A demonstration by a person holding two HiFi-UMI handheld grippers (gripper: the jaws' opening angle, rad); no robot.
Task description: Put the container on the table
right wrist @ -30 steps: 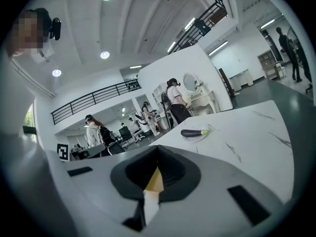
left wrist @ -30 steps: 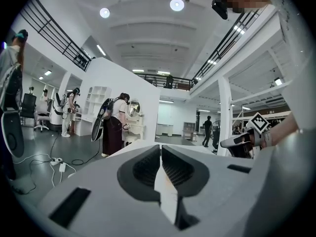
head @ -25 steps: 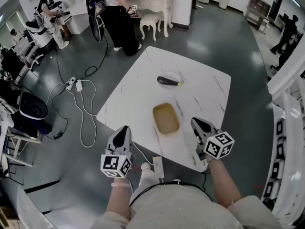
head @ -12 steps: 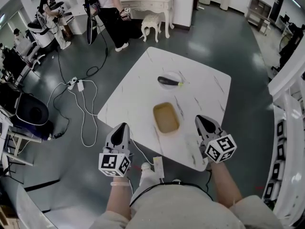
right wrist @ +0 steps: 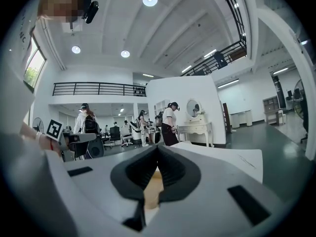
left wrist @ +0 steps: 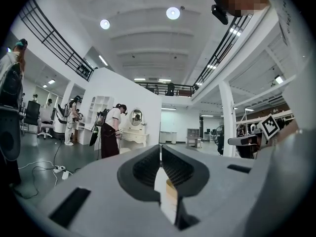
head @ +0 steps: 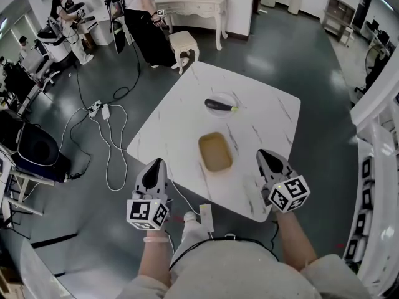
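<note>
The container point(head: 215, 152), a shallow tan tray, lies empty on the white marble table point(head: 181, 123), near its front half. My left gripper point(head: 154, 164) hovers off the table's front-left edge, jaws shut and holding nothing. Over the front-right corner, to the right of the container, my right gripper point(head: 265, 154) is shut and empty too. In the left gripper view the gripper point(left wrist: 160, 152) has its tips together, with a sliver of the container point(left wrist: 171, 191) showing below them. The right gripper view shows that gripper point(right wrist: 157, 149) closed, the tan container point(right wrist: 153, 184) beyond it.
A dark eggplant on a white plate point(head: 219, 105) sits farther back on the table. A person point(head: 146, 23) stands by a white stool point(head: 179, 42) at the table's far corner. Cables and a power strip point(head: 106, 142) trail over the floor at left.
Both grippers have lifted slightly and the right one has rolled a little. The person at the back has brought the white stool closer to the table's far corner.
</note>
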